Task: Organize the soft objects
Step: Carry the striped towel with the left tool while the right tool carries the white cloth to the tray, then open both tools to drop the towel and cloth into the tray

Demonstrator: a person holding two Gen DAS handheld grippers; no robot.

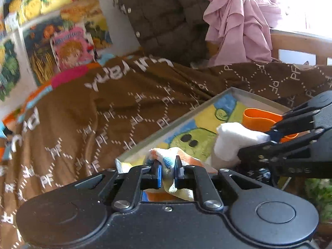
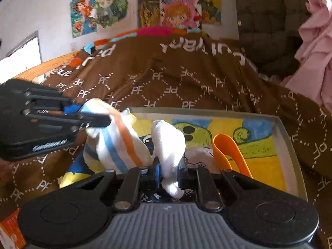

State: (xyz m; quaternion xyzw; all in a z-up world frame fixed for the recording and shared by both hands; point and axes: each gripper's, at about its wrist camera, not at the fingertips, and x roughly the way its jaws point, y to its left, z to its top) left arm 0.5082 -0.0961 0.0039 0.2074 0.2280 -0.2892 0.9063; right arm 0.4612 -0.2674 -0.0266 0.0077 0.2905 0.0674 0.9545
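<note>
A shallow grey tray (image 2: 290, 145) with a painted cartoon lining is laid on a brown patterned blanket (image 2: 166, 78); a curved orange plastic piece (image 2: 226, 151) lies inside. The left tongs (image 1: 167, 171) are clamped on a striped sock (image 2: 116, 143), the right tongs (image 2: 168, 173) on a soft white sock (image 2: 168, 143), both held over the tray.

white sock (image 2: 169, 143), blue-and-orange striped sock (image 2: 116, 145), orange scoop (image 2: 228, 151), brown monogram blanket (image 2: 186, 78)

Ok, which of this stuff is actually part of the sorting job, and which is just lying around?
In the job:
- striped sock, in the left gripper
- white sock, in the right gripper
- tray, probably where they go

Lying about:
- orange scoop in the tray
- brown blanket
- pink cloth
- brown jacket
- wall posters
</note>
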